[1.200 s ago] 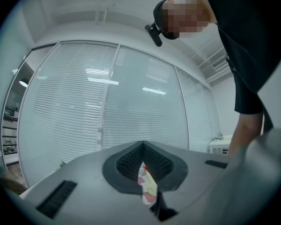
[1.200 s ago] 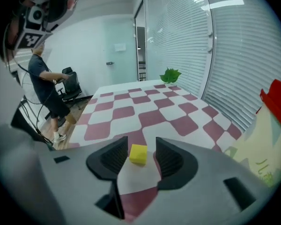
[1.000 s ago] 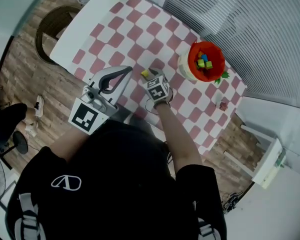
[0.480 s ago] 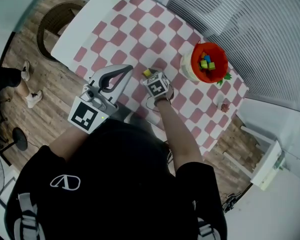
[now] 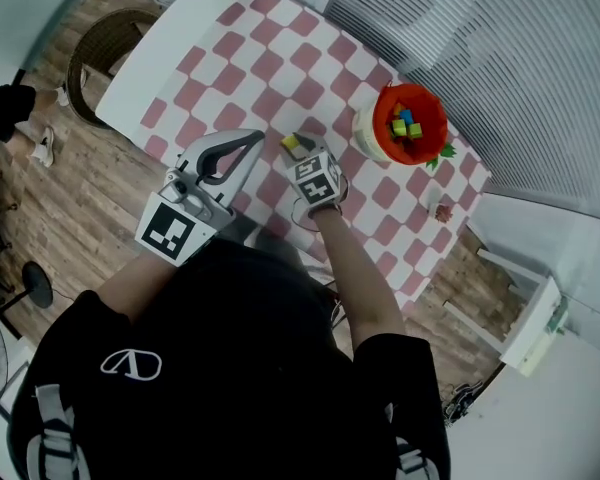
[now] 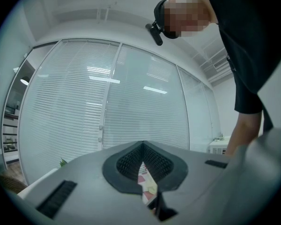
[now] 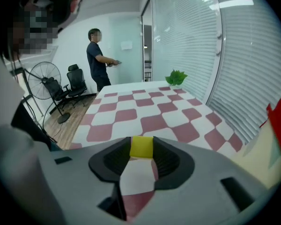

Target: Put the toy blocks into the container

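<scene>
One block [image 7: 141,147], likely light and stiff, is being pinched across flat sides by the right gripper [image 7: 141,150], jaws just closing; left gripper [image 6: 143,150] idling shut

The left gripper [image 5: 250,146] is held level above the table's [image 5: 148,60] near edge, jaws together at the tips with nothing between them. The right forearm [image 5: 352,263] stretches out over that edge, its gripper [image 5: 298,153] tilted downward (marker cube [image 5: 315,178] uppermost). Its jaws have just been closing and pinch a yellow block [image 7: 141,147].
</scene>
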Tool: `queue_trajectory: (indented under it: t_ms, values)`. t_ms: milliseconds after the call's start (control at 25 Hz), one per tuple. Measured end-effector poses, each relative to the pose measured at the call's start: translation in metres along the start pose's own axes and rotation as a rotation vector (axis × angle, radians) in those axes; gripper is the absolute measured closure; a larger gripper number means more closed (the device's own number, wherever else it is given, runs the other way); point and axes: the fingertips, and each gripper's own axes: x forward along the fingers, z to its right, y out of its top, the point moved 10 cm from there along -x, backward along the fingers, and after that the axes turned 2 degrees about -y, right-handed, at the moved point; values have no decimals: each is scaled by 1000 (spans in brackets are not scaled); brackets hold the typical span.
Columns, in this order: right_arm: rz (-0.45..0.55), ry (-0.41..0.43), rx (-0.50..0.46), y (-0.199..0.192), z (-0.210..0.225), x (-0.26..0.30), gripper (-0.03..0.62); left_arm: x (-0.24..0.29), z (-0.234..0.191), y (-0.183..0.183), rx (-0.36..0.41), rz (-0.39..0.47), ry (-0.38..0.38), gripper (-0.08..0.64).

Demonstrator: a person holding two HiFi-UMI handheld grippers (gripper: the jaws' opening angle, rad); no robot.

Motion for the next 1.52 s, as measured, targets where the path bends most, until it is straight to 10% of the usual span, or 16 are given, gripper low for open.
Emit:
queue_trajectory:
  t_ms: [680,1520]
  values:
    - [653,-438,67,67,27,-263,440,65,33,23,12,81,-168,555]
    - [699,-696,123,7,27,-349,442,99,70,34,28,102,-277,555]
